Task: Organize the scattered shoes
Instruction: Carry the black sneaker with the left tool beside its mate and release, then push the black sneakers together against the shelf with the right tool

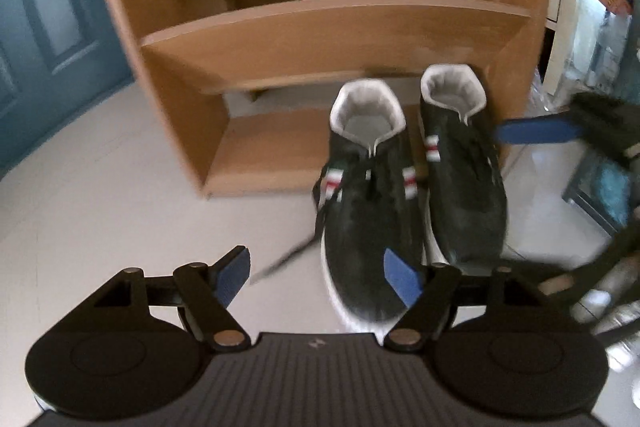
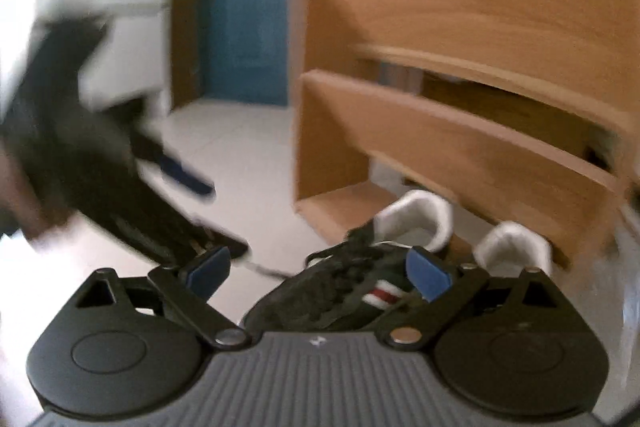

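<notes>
Rack (image 1: 332, 39): wooden, slanted shelves, on the floor (image 1: 100, 195), beside a blue door (image 1: 48, 11).

Shoes: 2 dark sneakers, white collars, side by side on the floor, heels touching the rack's bottom shelf. Left shoe (image 1: 368, 203) and right shoe (image 1: 460, 167) both point toes away from the rack toward the cameras; long axes run rack-to-viewer, about parallel. Loose lace (image 1: 280, 263) trails left.

Left gripper (image 1: 320, 279): fingers open, empty; left shoe's toe just ahead, nearer its right finger.

Right gripper (image 2: 320, 271): fingers open, nothing pinched; the left shoe lies between and below them, lengthwise. Judged the nearer hand.
</notes>
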`<state>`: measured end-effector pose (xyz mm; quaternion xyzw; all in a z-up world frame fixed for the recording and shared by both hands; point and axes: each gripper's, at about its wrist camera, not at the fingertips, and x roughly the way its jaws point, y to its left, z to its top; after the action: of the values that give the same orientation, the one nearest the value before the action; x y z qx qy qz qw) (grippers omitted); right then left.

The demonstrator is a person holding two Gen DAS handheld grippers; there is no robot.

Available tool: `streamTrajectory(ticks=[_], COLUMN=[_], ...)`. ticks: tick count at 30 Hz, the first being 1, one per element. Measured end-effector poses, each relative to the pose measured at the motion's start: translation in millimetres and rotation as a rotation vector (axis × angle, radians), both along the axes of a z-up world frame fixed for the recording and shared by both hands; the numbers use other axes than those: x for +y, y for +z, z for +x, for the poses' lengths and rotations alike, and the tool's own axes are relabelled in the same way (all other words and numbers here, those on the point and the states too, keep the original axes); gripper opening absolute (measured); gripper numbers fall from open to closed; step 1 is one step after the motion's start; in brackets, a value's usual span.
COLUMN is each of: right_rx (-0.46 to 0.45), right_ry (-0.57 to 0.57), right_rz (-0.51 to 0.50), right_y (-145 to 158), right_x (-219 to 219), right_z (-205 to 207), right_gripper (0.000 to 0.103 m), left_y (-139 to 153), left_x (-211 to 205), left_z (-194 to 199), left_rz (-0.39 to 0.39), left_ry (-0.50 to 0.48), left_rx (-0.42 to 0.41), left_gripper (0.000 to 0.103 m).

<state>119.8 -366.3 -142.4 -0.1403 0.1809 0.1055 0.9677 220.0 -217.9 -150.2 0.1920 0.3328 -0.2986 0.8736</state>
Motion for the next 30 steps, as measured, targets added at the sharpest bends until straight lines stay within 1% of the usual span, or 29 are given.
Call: streamTrajectory(ticks=[1,3,4,5,6,7,8,9,10,11,12,13,15,16,18,19,21,22,23,24,25,26,29,30], right_rx=[-0.011,-0.033,-0.029,-0.020,0.009,0.029,0.053,0.081,0.088,0.082,0.067,0.056,0.020,0.011,0.013,0.017,0.013,0.006,-0.006,-0.028,-0.045,-0.040,0.001,0.003], right_ry=[0.028,0.110,0.132,0.145,0.151,0.152,0.153,0.154,0.156,0.158,0.163,0.169,0.202,0.214,0.229,0.225,0.225,0.233,0.242,0.244,0.230,0.221,0.203,0.190], right_rz=[-0.045,-0.184,-0.218,-0.237,-0.265,-0.281,-0.309,-0.342,-0.365,-0.410,-0.465,-0.490,-0.571,-0.595,-0.617,-0.623,-0.653,-0.670,-0.697,-0.738,-0.769,-0.769,-0.744,-0.764], right_y=[-6.2,-29.4,-37.8,-44.7,-54.2,-59.7,-66.7,-75.0,-79.2,-84.3,-89.6,-91.5,-97.0,-99.3,-105.5,-108.4,-113.6,-114.4,-114.9,-115.8,-115.3,-113.2,-108.6,-108.2], right_x=[7.4,29.1,34.6,37.9,42.4,44.9,48.2,52.1,54.4,58.4,63.3,66.1,75.8,78.4,83.3,84.4,86.9,87.1,86.4,84.6,81.5,77.7,67.8,65.5], right_z=[-0.6,2.2,3.8,5.4,10.0,13.3,18.0,23.5,25.6,26.5,26.9,26.7,25.0,23.5,25.2,28.0,31.0,30.2,29.2,29.1,31.7,36.3,53.2,56.0], right_gripper=[0.096,0.095,0.087,0.073,0.065,0.050,0.042,0.041,0.041,0.040,0.040,0.040,0.040,0.040,0.039,0.039,0.040,0.045,0.055,0.061,0.074,0.079,0.080,0.080], left_y=[5.2,18.7,25.6,31.6,35.7,42.2,50.0,56.7,66.0,76.3,80.0,85.4,95.1,98.3,101.8,101.9,98.7,96.7,94.8,93.1,90.1,88.7,86.4,85.8], left_x=[9.6,24.8,24.5,22.5,22.1,20.7,19.1,17.7,17.2,16.8,16.5,17.1,16.2,13.4,4.9,0.2,-11.2,-14.8,-15.4,-15.3,-13.1,-11.2,-5.4,-3.3], left_z=[-6.2,-19.3,-21.6,-22.3,-22.9,-23.5,-25.1,-27.5,-34.8,-44.0,-47.9,-55.2,-67.7,-71.2,-73.4,-74.3,-77.5,-79.7,-80.8,-81.3,-80.4,-79.7,-78.3,-78.1], left_rz=[-0.013,-0.029,-0.022,-0.011,-0.004,0.008,0.025,0.044,0.076,0.113,0.125,0.135,0.148,0.138,0.091,0.081,0.107,0.121,0.124,0.122,0.118,0.117,0.121,0.121], left_ry=[0.035,0.113,0.137,0.152,0.161,0.177,0.187,0.187,0.184,0.183,0.184,0.198,0.255,0.284,0.317,0.314,0.267,0.250,0.245,0.243,0.247,0.253,0.273,0.278], left_rx=[-0.003,-0.011,-0.008,-0.002,0.005,0.030,0.069,0.109,0.155,0.204,0.221,0.235,0.249,0.253,0.250,0.241,0.218,0.207,0.207,0.211,0.224,0.230,0.240,0.246], left_gripper=[0.077,0.079,0.079,0.080,0.081,0.083,0.084,0.084,0.085,0.086,0.086,0.088,0.089,0.089,0.089,0.089,0.089,0.089,0.090,0.090,0.089,0.089,0.089,0.089])
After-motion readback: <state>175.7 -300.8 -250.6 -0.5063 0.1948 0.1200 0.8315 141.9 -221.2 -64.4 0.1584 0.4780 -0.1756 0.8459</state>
